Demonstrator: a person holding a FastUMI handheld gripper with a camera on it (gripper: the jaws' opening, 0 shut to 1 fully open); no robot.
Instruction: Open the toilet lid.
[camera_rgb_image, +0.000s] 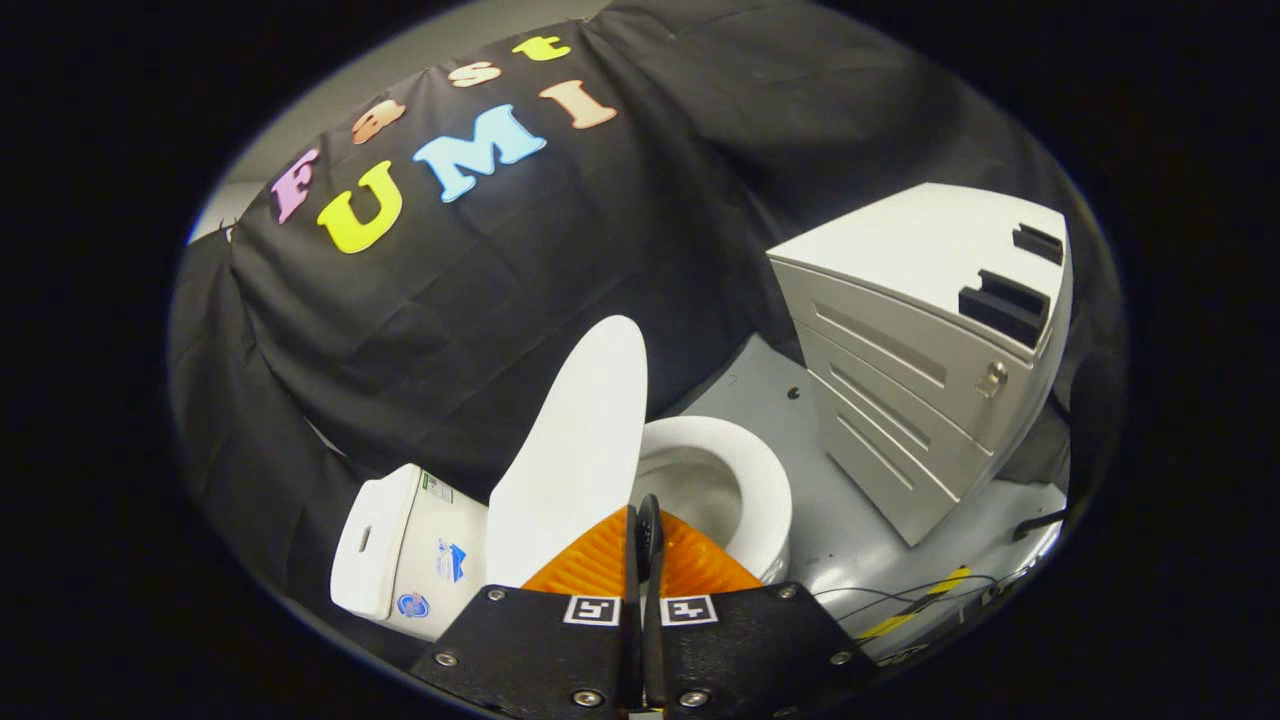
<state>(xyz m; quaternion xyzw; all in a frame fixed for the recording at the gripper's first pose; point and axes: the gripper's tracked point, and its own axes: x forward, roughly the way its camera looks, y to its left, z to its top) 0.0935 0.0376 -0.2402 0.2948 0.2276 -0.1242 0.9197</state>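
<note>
The booth wall (600, 250), a black cloth, hangs directly behind the toilet and runs on behind the cabinet; it shows folds and creases across its face.

Cabinet (900, 400): a pale grey drawer unit standing on the floor to the far side of the toilet bowl, apart from it. Its front carries several long recessed drawer pulls and one small metal lock (991, 378) near the upper corner. Two dark slots are cut into its top surface.

Floor (850, 520): grey and smooth, visible between the toilet bowl and the cabinet. A small dark hole marks it near the cabinet's rear corner. Thin cables (900, 600) and a strip of yellow-and-black tape (915, 605) lie on it near the cabinet's foot.

Toilet: white. The tank (410, 550) sits against the cloth wall and bears small stickers on its side. The toilet lid (580, 450) is raised, standing up on edge between the tank and the bowl and leaning back toward the tank. The seat (765, 490) is down on the bowl (690, 485), whose inside is exposed.

Gripper (648, 520): its two fingers are drawn together, with no more than a thin slit between them and nothing held. The fingertips sit just before the foot of the raised lid, over the near part of the bowl. Contact with the lid cannot be confirmed.
</note>
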